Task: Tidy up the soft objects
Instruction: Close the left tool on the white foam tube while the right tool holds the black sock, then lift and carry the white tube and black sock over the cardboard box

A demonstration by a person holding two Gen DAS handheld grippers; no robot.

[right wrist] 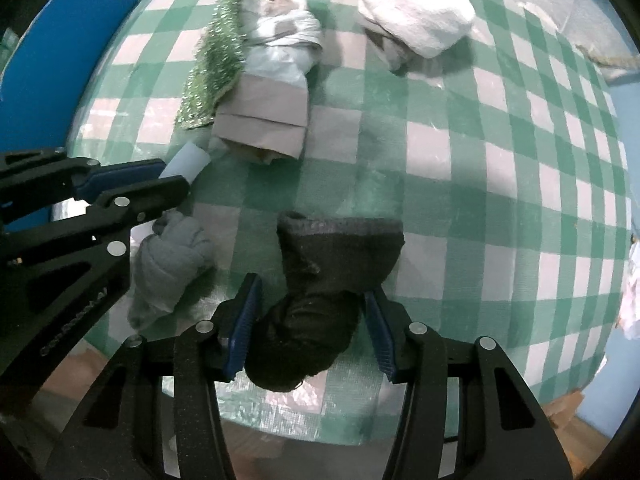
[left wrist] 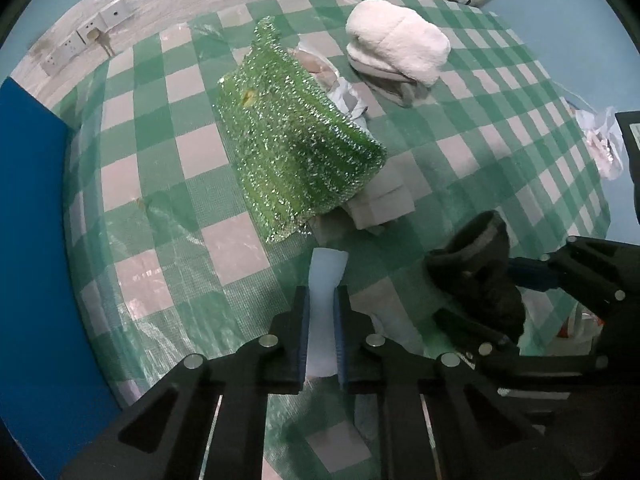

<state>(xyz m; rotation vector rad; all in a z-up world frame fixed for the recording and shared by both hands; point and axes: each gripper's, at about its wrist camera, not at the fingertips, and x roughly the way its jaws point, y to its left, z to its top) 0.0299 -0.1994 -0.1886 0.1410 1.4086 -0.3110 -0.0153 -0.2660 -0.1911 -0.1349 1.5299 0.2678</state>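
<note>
My left gripper is shut on a pale blue-white soft piece, low over the green checked tablecloth; it also shows in the right wrist view at left. My right gripper is open, its fingers on either side of a black sock on the cloth; the sock also shows in the left wrist view. A sparkly green cloth leans over folded beige and pale cloths. A white fluffy towel lies at the far side.
A grey balled sock lies beside the left gripper. A blue panel stands at the table's left edge. A crumpled plastic bag and rope lie at the right. The table's near edge is just under my right gripper.
</note>
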